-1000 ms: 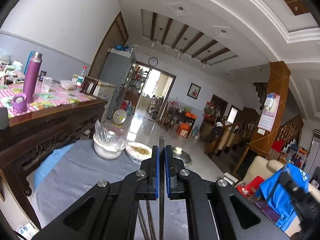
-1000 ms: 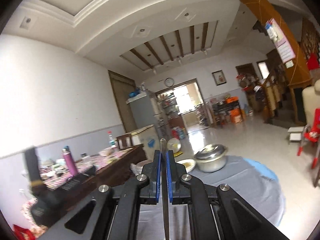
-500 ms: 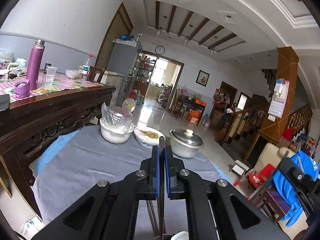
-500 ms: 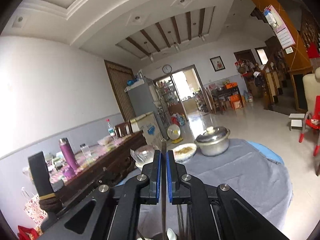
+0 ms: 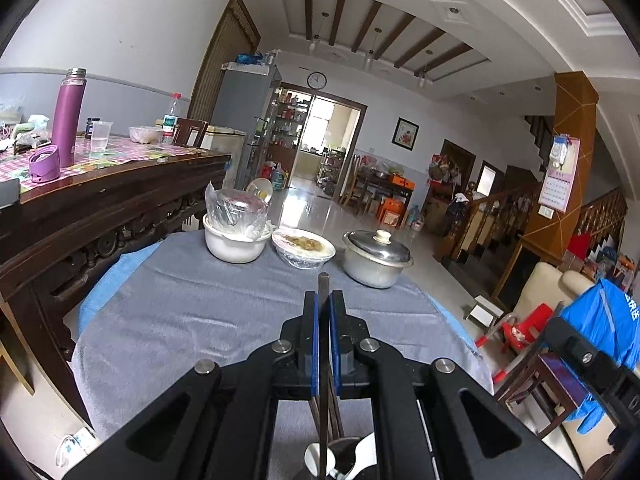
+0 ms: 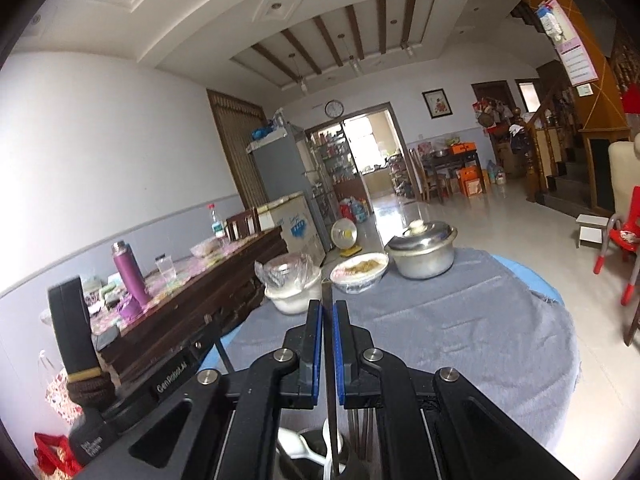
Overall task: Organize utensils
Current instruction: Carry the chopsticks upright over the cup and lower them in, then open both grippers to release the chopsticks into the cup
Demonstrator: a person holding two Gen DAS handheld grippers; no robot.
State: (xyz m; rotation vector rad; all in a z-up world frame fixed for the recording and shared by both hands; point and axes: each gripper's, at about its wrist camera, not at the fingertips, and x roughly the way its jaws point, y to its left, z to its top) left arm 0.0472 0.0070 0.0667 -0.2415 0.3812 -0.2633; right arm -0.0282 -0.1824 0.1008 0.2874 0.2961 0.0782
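Now left gripper (image 5: 324, 340) jaws clamped on a chopstick (image 5: 323, 292), right gripper (image 6: 328, 344) jaws clamped on another chopstick (image 6: 327, 292).

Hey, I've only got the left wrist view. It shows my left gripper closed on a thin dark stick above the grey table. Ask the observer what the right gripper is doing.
Observer: The right gripper is shut on a chopstick of its own.
Operator: Where does its lower end point?
Observer: Down toward a dark holder beneath the gripper, passing in front of a white spoon there.
Operator: Anything low on the far left I can't see?
Observer: A red bag sits low down, near the end of the wooden table.
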